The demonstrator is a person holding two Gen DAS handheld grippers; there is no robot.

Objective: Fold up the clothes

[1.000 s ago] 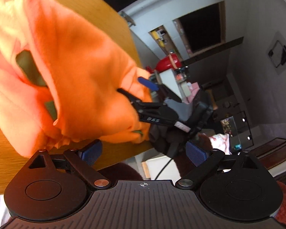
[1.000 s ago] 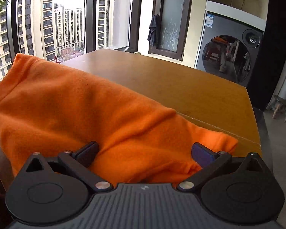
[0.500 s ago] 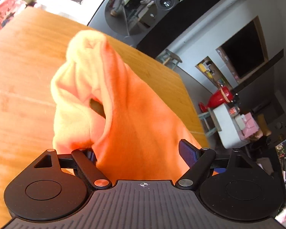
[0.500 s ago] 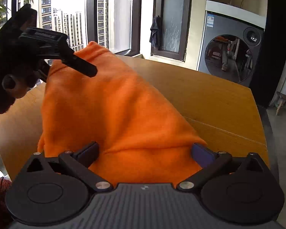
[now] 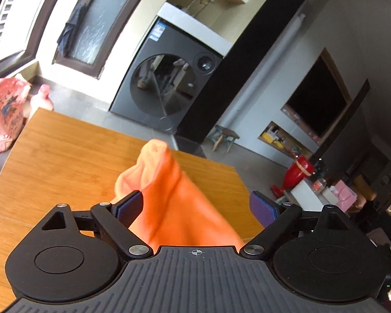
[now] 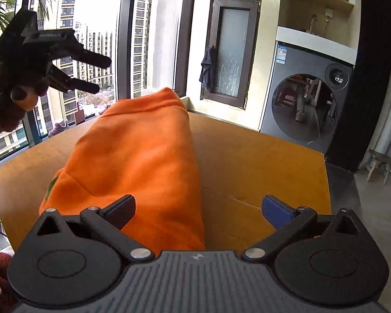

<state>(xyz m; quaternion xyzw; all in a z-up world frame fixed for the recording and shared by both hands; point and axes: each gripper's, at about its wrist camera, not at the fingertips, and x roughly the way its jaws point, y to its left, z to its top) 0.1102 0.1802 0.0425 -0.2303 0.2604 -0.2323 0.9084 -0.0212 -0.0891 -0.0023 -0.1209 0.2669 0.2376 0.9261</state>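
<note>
Left gripper (image 6: 73, 67), at 10 o'clock in right wrist view: held above tabletop, jaws just reopened wide, nothing gripped.

Orange fleece garment (image 6: 143, 161): bunched in tall heap on wooden tabletop (image 6: 260, 167), centre to 9 o'clock; no flat, squared fold achieved.

Right gripper (image 6: 198, 208): jaws spread wide; cloth lying between, not pinched.

Judged: folding partly done; flattening and final folds left.

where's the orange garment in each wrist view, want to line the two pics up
Left wrist view: the orange garment sits lower centre, rising in a peak between the open left claw fingers.
Right wrist view: the orange garment fills centre-left on the wooden table, beside the open right claw.
Shared landmark: the grey washing machine behind the table.
</note>
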